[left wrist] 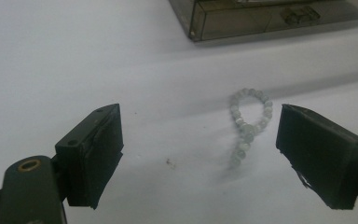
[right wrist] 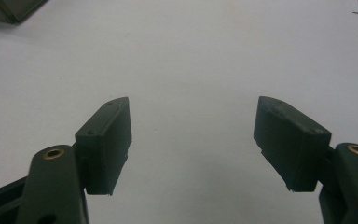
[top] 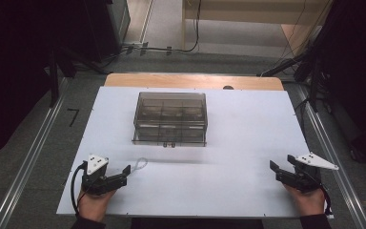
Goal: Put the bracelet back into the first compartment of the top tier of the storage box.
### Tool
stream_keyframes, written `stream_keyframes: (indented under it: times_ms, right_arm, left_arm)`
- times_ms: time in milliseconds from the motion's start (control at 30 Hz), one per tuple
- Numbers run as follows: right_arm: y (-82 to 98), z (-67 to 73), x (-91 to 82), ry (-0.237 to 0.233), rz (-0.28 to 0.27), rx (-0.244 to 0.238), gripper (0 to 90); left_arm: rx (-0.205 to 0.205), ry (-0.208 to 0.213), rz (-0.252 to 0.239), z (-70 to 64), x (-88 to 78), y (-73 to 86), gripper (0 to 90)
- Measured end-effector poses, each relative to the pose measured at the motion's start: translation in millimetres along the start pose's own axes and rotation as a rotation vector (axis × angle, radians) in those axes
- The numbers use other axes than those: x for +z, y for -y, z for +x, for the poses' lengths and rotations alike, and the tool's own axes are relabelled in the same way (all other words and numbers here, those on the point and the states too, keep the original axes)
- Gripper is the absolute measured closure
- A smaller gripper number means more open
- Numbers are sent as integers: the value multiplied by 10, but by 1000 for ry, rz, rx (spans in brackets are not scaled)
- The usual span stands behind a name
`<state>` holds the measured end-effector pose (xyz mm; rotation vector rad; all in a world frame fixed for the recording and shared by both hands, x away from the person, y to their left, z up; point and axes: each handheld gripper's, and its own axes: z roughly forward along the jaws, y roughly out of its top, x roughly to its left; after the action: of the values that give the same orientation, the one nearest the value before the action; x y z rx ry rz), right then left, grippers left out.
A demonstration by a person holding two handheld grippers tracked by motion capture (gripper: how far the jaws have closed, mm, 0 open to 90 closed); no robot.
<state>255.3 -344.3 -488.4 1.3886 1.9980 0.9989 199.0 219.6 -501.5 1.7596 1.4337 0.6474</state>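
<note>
Both hand-held grippers sit at the near edge of the white counter, each held in a person's hand. Taking the smoky transparent box as the landmark: the left hand-held gripper is nearer the person than the box and off to its left, and the right hand-held gripper is nearer the person and well off to its right.

From the left gripper view, the left hand-held gripper stands wide, its 2 black jaws far apart and gripping nothing. Between them, slightly farther along the counter, lies a string of pale beads, looped at its far end with a short tail trailing toward the camera. The beads lie on the near side of the box, well apart from it and close to the left jaw tips.

From the right gripper view, the right hand-held gripper is also wide and empty, over bare white counter, with a corner of the box at the upper left.

The box is closed, with inner compartments and 2 small clasps on its near face.
</note>
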Motion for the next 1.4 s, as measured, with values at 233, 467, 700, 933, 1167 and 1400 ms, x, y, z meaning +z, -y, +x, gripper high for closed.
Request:
stream_keyframes:
  times_ms: [233, 467, 700, 933, 1167, 1400]
  right_arm:
    - [2, 8, 11, 1, 5, 1, 257]
    - [1, 17, 17, -3, 7, -5, 258]
    - [-3, 26, 25, -7, 8, -6, 259]
    - [-1, 23, 22, -11, 6, -8, 260]
    - [-4, 26, 30, -12, 12, -5, 262]
    - [-5, 29, 30, -13, 12, -4, 265]
  left_arm:
    - [29, 16, 34, -56, 66, -5, 161]
    - [39, 24, 56, -77, 127, -11, 185]
    - [56, 36, 76, -101, 186, -19, 214]
    - [57, 60, 91, -91, 210, -18, 285]
    - [62, 88, 101, -102, 231, -11, 370]
    - [64, 134, 117, -95, 243, -5, 523]
